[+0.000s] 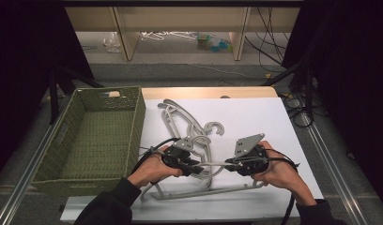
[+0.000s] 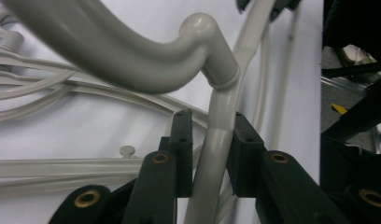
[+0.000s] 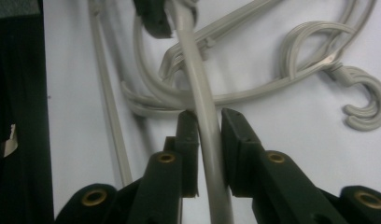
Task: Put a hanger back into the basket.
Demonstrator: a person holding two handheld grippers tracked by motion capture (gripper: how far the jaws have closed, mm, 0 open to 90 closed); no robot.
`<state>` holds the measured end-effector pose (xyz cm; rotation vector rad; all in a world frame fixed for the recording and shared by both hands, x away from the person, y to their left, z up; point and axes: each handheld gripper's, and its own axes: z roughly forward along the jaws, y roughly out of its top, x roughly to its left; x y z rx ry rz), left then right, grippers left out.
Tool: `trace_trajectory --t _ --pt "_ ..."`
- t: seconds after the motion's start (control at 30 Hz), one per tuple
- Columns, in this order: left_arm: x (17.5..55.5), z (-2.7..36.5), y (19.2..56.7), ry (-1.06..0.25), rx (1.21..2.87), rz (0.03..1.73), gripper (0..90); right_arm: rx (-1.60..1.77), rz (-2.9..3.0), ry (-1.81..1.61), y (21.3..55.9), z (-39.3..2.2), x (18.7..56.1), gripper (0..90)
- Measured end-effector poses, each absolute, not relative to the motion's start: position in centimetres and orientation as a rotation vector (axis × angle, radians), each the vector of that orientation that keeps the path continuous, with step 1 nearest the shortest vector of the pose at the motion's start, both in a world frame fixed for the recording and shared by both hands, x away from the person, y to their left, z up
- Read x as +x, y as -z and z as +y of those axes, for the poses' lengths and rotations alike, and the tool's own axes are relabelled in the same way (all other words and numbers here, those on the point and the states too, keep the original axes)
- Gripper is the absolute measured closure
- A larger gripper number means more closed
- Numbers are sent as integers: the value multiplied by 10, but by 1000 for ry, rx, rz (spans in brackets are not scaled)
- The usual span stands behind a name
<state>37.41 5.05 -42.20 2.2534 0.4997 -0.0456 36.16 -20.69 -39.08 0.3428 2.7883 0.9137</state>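
text check | I can't read any lettering, labels, brands or numbers anywhere on my feeds | nothing legible to report, folks

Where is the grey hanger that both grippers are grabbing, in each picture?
High view: the held hanger spans low centre, between the left gripper and right gripper.
Left gripper view: its arm rises bottom centre between the black jaws, up to its hook.
Right gripper view: its arm runs from bottom centre to the top.
Shared landmark: the white sheet under the hanger pile.
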Motion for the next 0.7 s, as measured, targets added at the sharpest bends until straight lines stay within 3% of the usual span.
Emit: trace_trajectory --t 0.27,0.3,0.7 --pt "367 53 416 33 2275 529 801 527 2709 -957 383 -216 363 573" --pt "367 54 415 22 2284 523 801 566 2682 -966 380 -218 362 505" --pt "356 100 373 -129 2265 619 800 689 2554 -1162 367 -224 350 384"
